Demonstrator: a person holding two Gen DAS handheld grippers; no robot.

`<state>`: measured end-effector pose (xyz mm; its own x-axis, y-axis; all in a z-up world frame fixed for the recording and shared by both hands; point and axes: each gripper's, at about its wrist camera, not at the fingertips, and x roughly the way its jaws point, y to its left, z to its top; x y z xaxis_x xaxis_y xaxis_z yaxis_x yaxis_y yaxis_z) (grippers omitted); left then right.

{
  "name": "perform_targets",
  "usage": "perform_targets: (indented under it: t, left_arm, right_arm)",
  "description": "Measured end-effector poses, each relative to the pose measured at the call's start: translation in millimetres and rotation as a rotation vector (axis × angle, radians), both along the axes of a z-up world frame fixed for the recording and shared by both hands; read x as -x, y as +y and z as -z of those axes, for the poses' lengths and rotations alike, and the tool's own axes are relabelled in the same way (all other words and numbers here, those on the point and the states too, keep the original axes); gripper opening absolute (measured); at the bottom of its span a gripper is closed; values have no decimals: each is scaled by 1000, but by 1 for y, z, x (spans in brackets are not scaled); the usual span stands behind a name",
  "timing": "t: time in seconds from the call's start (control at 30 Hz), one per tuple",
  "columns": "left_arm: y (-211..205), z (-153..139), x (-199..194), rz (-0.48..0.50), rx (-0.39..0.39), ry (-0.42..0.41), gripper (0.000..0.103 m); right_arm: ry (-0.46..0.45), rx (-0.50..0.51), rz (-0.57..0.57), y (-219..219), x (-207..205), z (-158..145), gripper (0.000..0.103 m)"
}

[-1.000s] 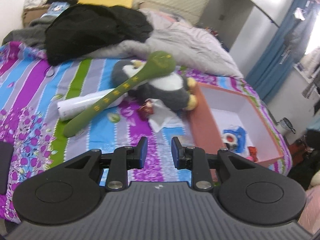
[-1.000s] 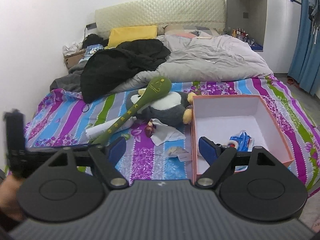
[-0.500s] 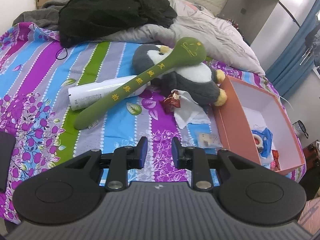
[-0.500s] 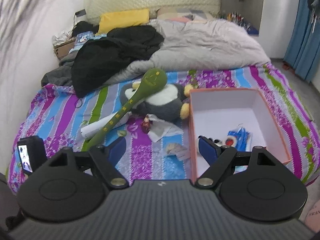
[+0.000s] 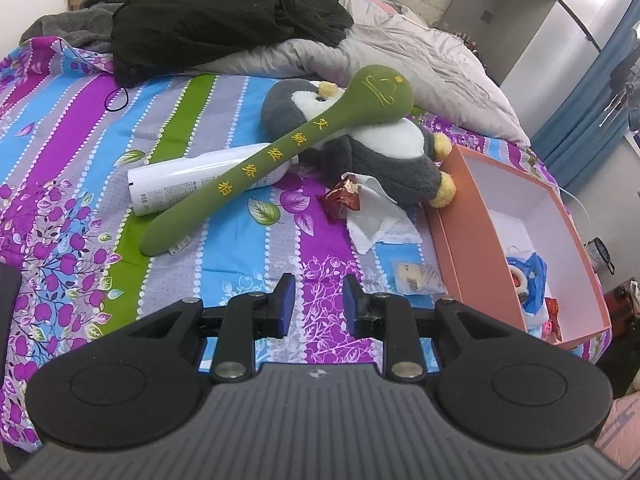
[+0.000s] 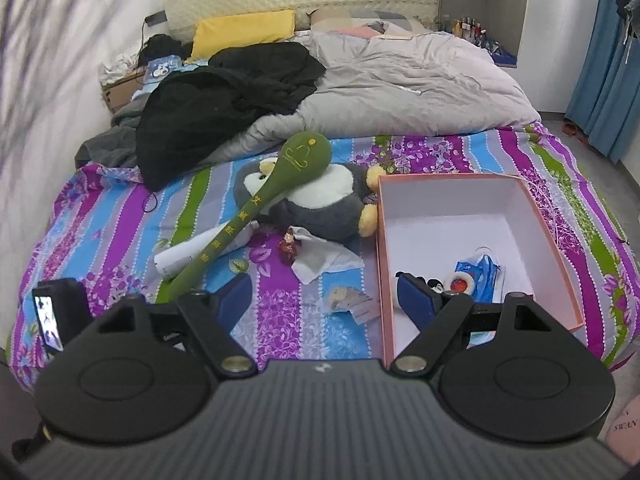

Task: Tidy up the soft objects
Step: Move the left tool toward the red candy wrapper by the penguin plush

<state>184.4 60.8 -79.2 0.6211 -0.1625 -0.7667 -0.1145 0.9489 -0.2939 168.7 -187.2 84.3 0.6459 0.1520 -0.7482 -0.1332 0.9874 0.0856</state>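
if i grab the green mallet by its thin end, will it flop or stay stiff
The mallet probably stays fairly stiff: it spans straight from the bed up onto the penguin without sagging. Its fat head likely makes it top-heavy, so it may droop or swing. The fabric-looking skin should grip well.

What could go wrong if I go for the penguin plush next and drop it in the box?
The green stick lies across the penguin plush and on the white tube, so lifting the plush may flip or roll both. The candy wrapper and tissue sit against the plush and could drag along. The pink box stands near the bed's edge; a hard drop might nudge it off.
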Motion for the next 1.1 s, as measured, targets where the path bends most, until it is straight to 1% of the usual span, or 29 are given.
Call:
perform_targets:
  t: [0.33, 0.43, 0.57, 0.63, 0.7, 0.83, 0.9, 0.97, 1.0, 1.1]
  left_arm:
    - [1, 4, -10, 5, 17, 2, 30]
    - [0, 6, -16, 8, 23, 3, 30]
    - [-1, 9, -26, 19, 28, 2, 30]
    - [-1, 11, -32, 25, 33, -3, 30]
    - [0, 15, -41, 26, 39, -6, 30]
    - [3, 27, -64, 40, 48, -2, 31]
    - [3, 36, -77, 49, 45, 5, 39]
    - [3, 46, -91, 63, 40, 18, 44]
    - [2, 50, -97, 71, 40, 15, 45]
    - [0, 67, -118, 101, 54, 18, 45]
  right_arm:
    - [48, 0, -7, 6, -12, 14, 81]
    - [45, 1, -3, 9, -16, 17, 81]
    - [76, -33, -18, 10, -24, 27, 81]
    - [86, -32, -31, 12, -29, 37, 81]
    - [82, -10, -65, 18, -33, 50, 81]
    - [107, 27, -109, 31, -45, 82, 81]
    - [115, 40, -119, 34, -54, 98, 81]
    - [122, 86, -123, 39, -64, 116, 81]
    - [113, 90, -118, 39, -69, 125, 81]
    - [129, 84, -135, 42, -83, 148, 81]
